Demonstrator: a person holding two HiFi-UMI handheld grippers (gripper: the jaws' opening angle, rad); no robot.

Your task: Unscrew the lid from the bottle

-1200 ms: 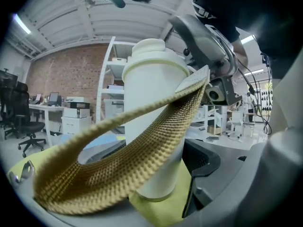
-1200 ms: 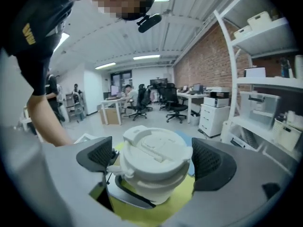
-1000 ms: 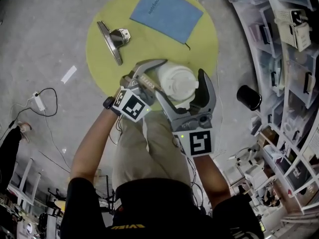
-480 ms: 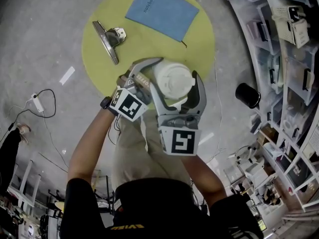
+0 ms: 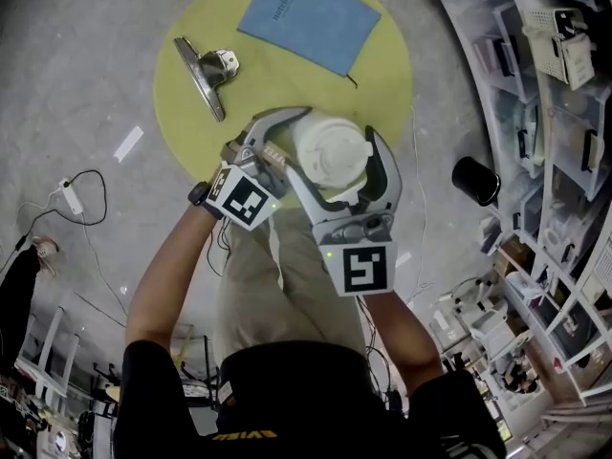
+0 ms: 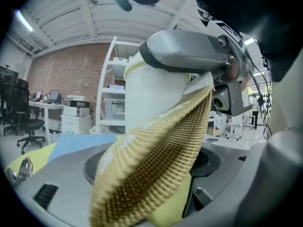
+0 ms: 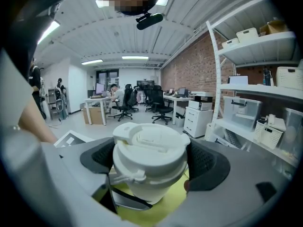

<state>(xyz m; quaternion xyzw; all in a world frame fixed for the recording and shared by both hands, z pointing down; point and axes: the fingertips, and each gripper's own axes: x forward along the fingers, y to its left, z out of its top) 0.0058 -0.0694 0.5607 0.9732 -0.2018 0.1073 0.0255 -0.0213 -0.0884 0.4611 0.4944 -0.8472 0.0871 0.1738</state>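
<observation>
A white bottle [image 6: 151, 98] with a tan woven strap [image 6: 156, 169] is held over the yellow round mat [image 5: 382, 75]. My left gripper [image 5: 285, 149] comes in from the left and is shut on the bottle's body below the lid. The white screw lid [image 7: 150, 145] has a flip spout on top. My right gripper [image 5: 333, 153] reaches up from below, with a dark pad on each side of the lid. Its jaws have just been closing with the lid between them, and both pads [image 7: 204, 162] now press on the lid's rim.
A blue notebook [image 5: 308, 19] and a metal clip [image 5: 206, 73] lie on the mat's far side. A black cylinder [image 5: 475, 182] stands on the floor to the right, next to white shelving [image 5: 564, 113]. A cable with a plug [image 5: 72, 194] lies on the floor at left.
The right gripper's jaws have drawn in around the lid, and the gripper has rolled slightly. The left gripper and the bottle have stayed almost where they were.
</observation>
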